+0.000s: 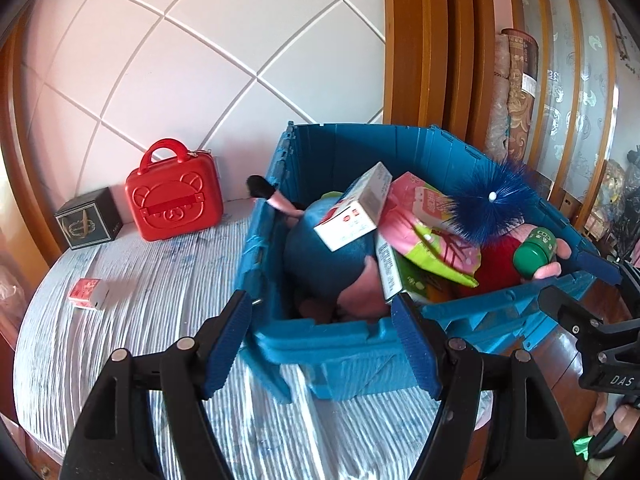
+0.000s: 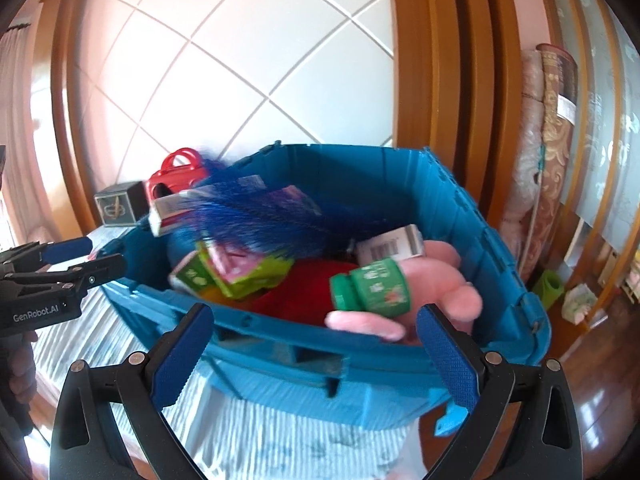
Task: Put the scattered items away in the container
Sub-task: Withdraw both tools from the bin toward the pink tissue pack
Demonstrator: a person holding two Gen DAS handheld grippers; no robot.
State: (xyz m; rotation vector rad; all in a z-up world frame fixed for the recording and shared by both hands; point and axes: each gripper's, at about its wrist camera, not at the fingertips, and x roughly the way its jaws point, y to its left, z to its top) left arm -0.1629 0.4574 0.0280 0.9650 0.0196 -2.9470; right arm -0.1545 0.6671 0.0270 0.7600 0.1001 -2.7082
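A blue plastic crate (image 1: 332, 344) (image 2: 304, 376) stands on the striped mat, holding a blue plush toy (image 1: 324, 252), white and pink cartons (image 1: 354, 212), a blue bristle brush (image 1: 490, 204) (image 2: 256, 216) and a green bottle (image 1: 535, 252) (image 2: 370, 286) resting on pink plush (image 2: 452, 300). My left gripper (image 1: 322, 340) is open and empty at the crate's near rim. My right gripper (image 2: 312, 352) is open and empty just before the crate's near wall. A small red and white box (image 1: 87, 293) lies on the mat at left.
A red bear-face case (image 1: 174, 200) and a dark cube box (image 1: 89, 219) stand against the padded white wall. Wooden frame and rolled carpets (image 1: 516, 92) are right of the crate. The mat's edge drops to a wooden floor (image 2: 592, 412).
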